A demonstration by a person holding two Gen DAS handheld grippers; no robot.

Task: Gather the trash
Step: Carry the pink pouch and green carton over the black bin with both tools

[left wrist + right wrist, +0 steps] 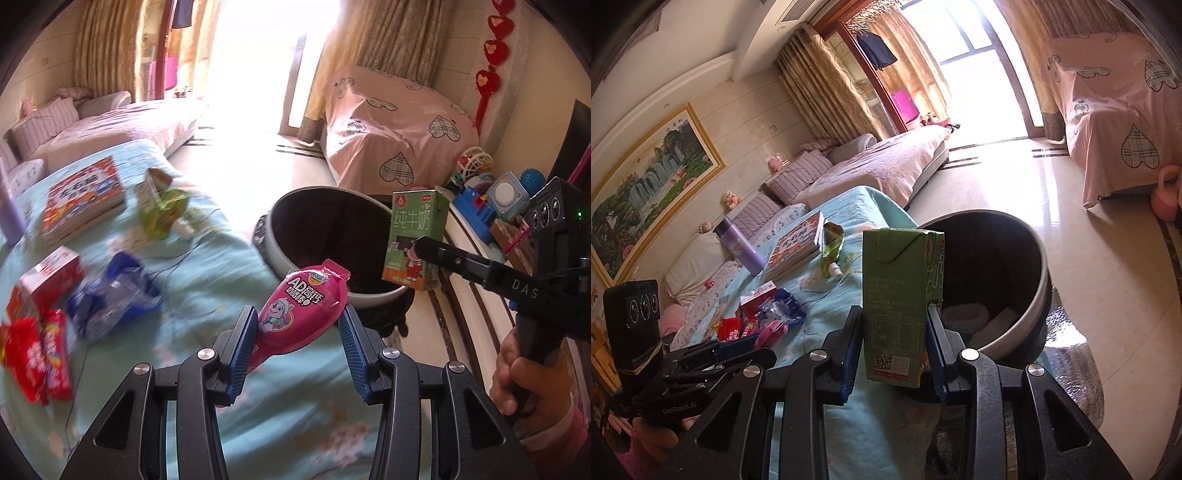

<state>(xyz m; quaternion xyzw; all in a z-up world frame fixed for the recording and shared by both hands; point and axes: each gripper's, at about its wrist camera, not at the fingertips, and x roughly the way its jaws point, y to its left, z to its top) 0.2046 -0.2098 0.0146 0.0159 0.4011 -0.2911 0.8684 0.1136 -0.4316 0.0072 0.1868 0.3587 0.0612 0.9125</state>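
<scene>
My left gripper (pixel 299 325) is shut on a pink snack pouch (pixel 301 310) and holds it above the table's edge, just short of the bin (pixel 284 254). My right gripper (pixel 894 332) is shut on a green milk carton (pixel 899 295), held upright near the bin's rim (pixel 1034 306); the carton also shows in the left wrist view (pixel 415 240). The bin is round, grey outside and dark inside, with some white trash at its bottom (pixel 964 314).
On the teal tablecloth (pixel 207 288) lie a blue wrapper (pixel 114 299), red packets (pixel 37 350), a red-white box (pixel 51 277), a green wrapper (pixel 162 210), a book (pixel 83 199) and a purple flask (pixel 740 247). Toys (pixel 487 192) line the right wall.
</scene>
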